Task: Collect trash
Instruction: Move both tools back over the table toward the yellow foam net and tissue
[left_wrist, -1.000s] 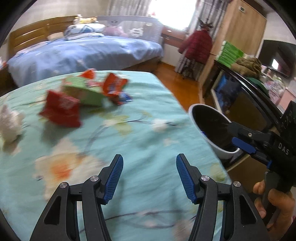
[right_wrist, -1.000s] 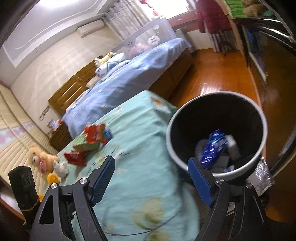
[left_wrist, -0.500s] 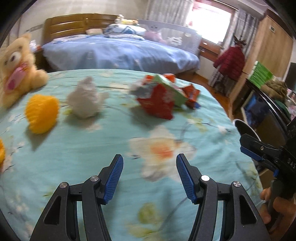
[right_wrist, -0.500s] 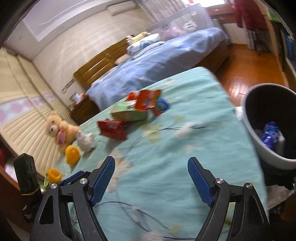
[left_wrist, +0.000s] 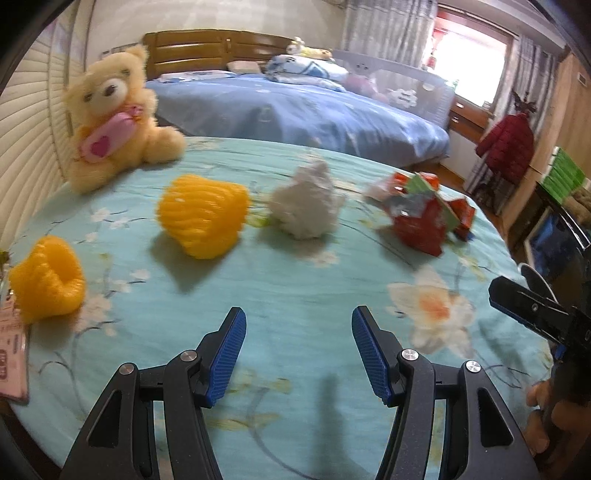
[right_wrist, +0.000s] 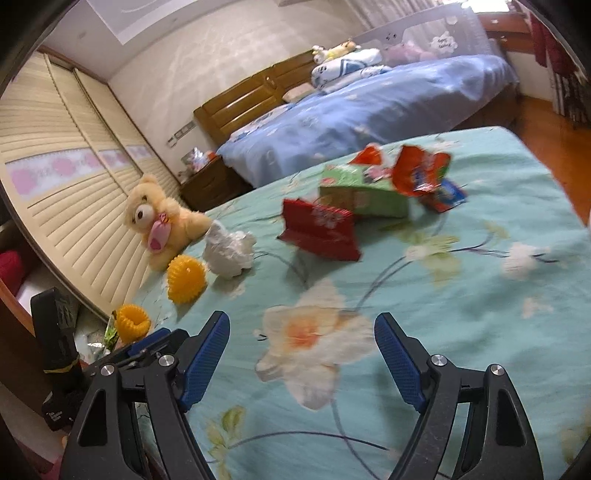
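Both grippers are hovering over a bed covered in a teal flowered sheet (left_wrist: 295, 295). The left gripper (left_wrist: 297, 354) is holding its fingers apart with nothing between them. The right gripper (right_wrist: 301, 362) is holding its fingers wider apart, also empty.

The trash is lying on the sheet, well ahead of both grippers. A crumpled white tissue (left_wrist: 306, 203) is sitting between a spiky yellow ball (left_wrist: 203, 216) and a heap of wrappers. In that heap a red wrapper (right_wrist: 319, 230) is lying in front of a green carton (right_wrist: 364, 192), with more red wrappers (right_wrist: 421, 173) behind; motion blur is making their print unreadable.

A second yellow ball (left_wrist: 46, 284) is lying near the sheet's left edge. A teddy bear (left_wrist: 114, 114) is sitting beside the slatted wardrobe doors (right_wrist: 66, 177).
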